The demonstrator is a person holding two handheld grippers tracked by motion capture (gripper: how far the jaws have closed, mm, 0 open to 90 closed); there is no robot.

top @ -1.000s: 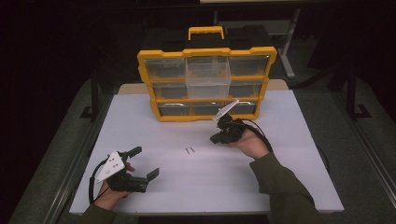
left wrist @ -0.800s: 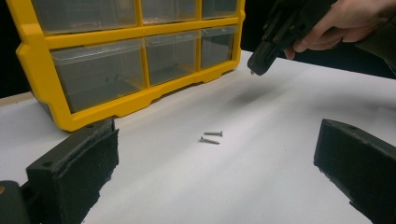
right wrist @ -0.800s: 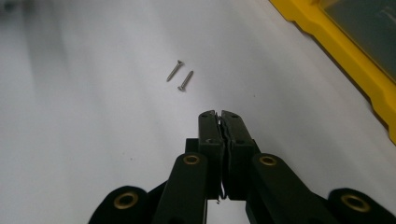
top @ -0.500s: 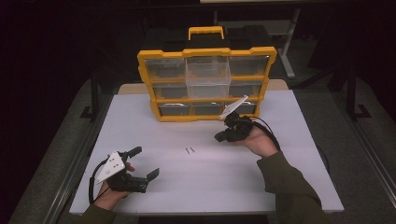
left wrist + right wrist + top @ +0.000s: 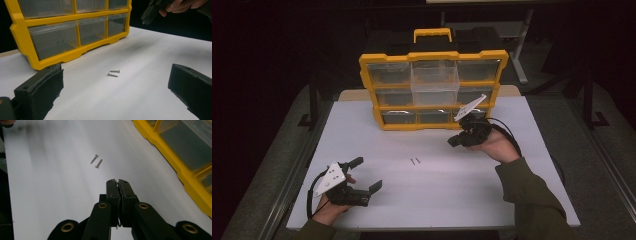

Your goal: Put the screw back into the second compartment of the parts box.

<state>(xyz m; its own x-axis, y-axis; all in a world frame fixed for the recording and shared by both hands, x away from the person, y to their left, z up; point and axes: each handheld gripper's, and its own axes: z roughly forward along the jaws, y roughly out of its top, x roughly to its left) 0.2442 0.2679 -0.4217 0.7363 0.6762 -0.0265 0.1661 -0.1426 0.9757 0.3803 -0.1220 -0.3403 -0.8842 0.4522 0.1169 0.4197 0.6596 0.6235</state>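
My right gripper (image 5: 453, 142) has lifted and drifted toward the tabletop's right edge compared with a second ago; back then it sat lower and closer to the organizer's (image 5: 433, 90) bottom row. Now it hangs in the air in front of the organizer's lower right corner, tilted down toward the middle of the tabletop (image 5: 522, 165). Its jaws are clenched tight together. In the right gripper view something thin sits in the seam near the base of the pads; I cannot tell what it is, so whether anything is carried is unclear.

Two screws (image 5: 414, 161) lie side by side near the tabletop's centre, just apart from each other, untouched and in the same spot as before. In the right gripper view the screws (image 5: 96, 161) lie ahead of the closed tips, well apart from them.

My left gripper (image 5: 368, 174) has not moved: resting at the near left corner, jaws spread wide, nothing between them, aimed at the screws (image 5: 113, 73).

My read: the right one is backing out of the organizer, and the screws look like the next pick. It would need to open and come down over one.
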